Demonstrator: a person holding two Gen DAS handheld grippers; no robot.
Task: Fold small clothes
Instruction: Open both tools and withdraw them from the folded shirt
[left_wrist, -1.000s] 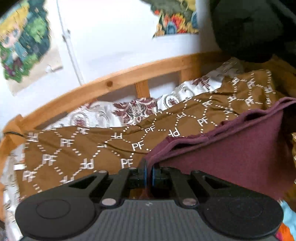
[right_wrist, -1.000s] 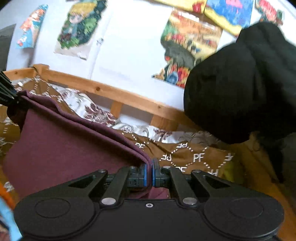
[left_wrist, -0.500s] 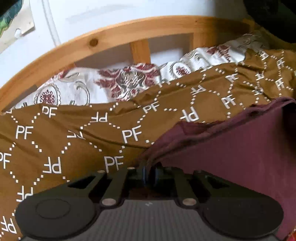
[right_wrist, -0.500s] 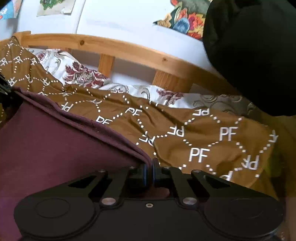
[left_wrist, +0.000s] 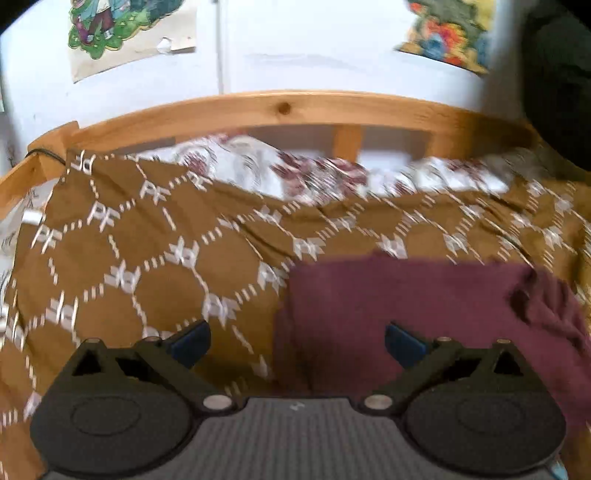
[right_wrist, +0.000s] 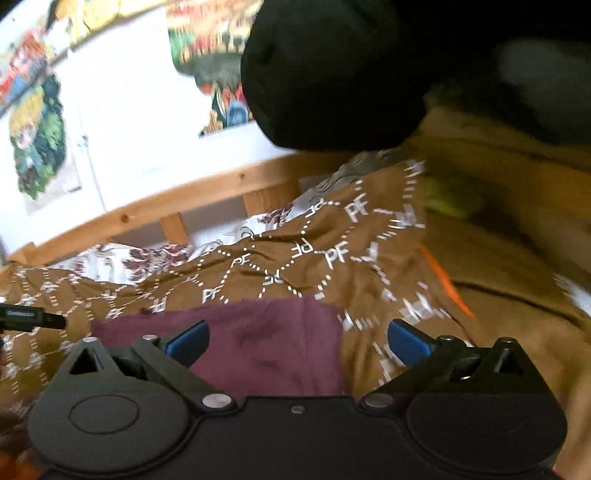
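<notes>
Maroon garment (left_wrist: 424, 306) lies flat on brown PF-patterned bedspread (left_wrist: 155, 258) on bed, in front of wooden bed rail (left_wrist: 284, 109). Left claw (left_wrist: 297, 341): jaws spread wide, just been opening, nothing gripped; garment's left edge lies beneath gap. Right claw (right_wrist: 297, 341): jaws likewise wide, just been opening, nothing gripped; garment (right_wrist: 258, 339) under left finger, its right edge between fingers. Both views motion-blurred. Black bulky object (right_wrist: 332, 74) beyond bedspread (right_wrist: 332, 251).

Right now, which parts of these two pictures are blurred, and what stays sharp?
Left wrist view: the PF-patterned brown blanket and maroon garment are motion-smeared, worst toward the right; the left tool stays crisp. Right wrist view: wall posters and right edge blur; the right tool is sharp.
</notes>
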